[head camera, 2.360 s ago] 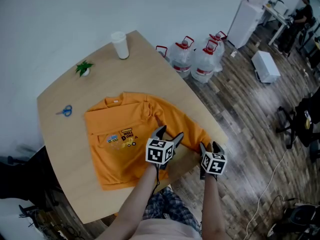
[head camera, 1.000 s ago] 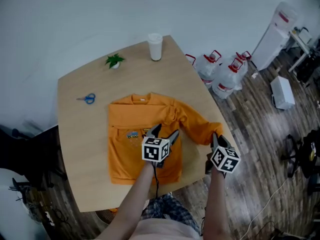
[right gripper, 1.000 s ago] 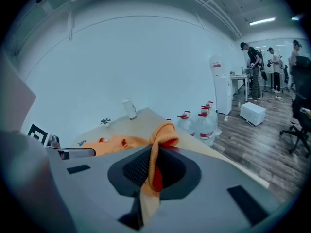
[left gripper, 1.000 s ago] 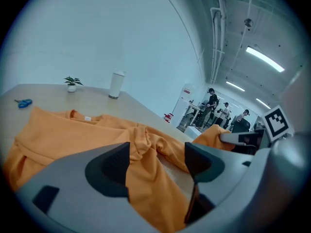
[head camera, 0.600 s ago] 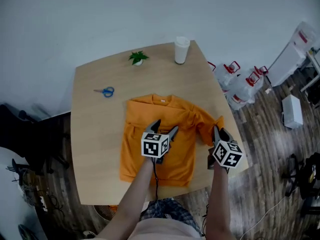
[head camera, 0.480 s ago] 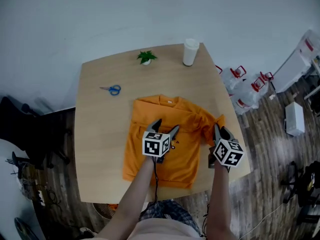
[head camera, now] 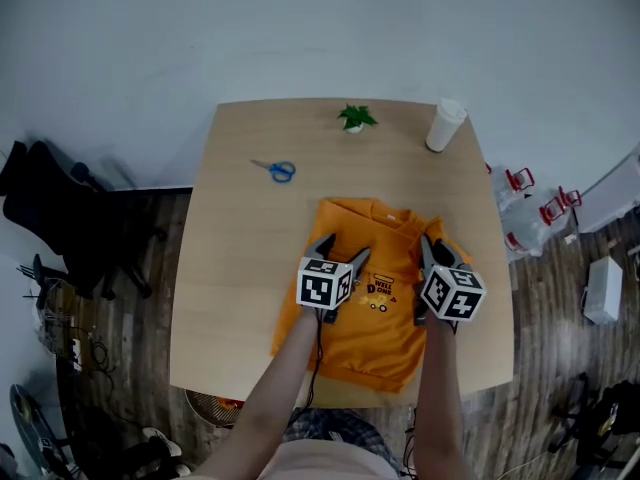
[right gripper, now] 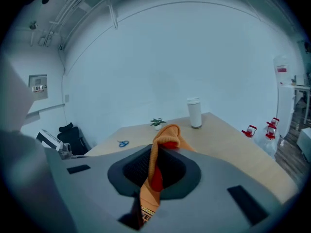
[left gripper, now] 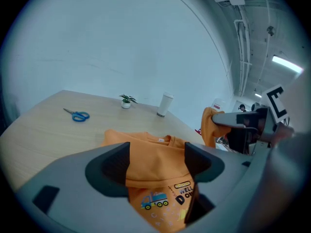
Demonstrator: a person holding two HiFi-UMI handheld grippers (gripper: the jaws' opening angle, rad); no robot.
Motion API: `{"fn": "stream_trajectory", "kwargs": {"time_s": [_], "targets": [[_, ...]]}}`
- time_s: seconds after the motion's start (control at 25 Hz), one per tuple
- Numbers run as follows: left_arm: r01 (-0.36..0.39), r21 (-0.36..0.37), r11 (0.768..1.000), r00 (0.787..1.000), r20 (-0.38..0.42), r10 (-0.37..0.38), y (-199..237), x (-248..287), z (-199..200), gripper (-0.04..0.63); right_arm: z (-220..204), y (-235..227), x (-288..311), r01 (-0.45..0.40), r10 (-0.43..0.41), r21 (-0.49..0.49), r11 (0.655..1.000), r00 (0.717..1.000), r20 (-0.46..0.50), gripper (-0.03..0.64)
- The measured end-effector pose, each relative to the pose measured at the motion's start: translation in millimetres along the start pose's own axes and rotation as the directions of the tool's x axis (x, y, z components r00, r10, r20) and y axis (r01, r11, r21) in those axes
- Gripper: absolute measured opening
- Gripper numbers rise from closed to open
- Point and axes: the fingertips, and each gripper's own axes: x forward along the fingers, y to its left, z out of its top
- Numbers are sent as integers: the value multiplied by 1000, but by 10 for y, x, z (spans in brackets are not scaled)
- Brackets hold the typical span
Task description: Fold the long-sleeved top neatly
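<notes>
Fingers [right gripper: 127, 173] of right gripper [right gripper: 155, 168] clamp orange top [head camera: 385, 320]; those of left gripper [left gripper: 156, 165] stand apart.

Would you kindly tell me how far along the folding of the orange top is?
Done: the top lies flat on the table, print up. In hand: the right gripper pinches a sleeve, lifted above it; the left gripper hovers open. Left: laying the sleeve across, then folding the rest.
</notes>
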Motion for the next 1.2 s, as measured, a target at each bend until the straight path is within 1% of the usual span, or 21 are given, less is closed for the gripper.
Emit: {"fn": "stream_trajectory", "kwargs": {"time_s": [0.16,0.32,0.64,0.8,1.0,1.2], "targets": [[-30,-28,999,999,12,31,246,-88,21,353,-18,367,322,-70,69,-43,997,997,-28,37],[-59,-47,997,998,13,60,476,-177,-11,353,-119,708,596,-139,133,-79,987,988,-80,37],[-106,-88,990,994,13,107,856,-326,-106,353,-422,1288,1076,-265,235,-132,955,950,-203,37],[-127,-107,986,992,6,129,1008,-374,-179,353,-613,1442,1313,-301,258,-135,944,929,-265,38],[-160,-129,979,987,-5,161,1183,-482,-308,353,-893,1495,1473,-317,252,-155,936,908,-336,41],[-175,-134,975,984,-18,175,1267,-559,-401,353,-1092,1531,1554,-326,256,-145,934,895,-365,57]]}}
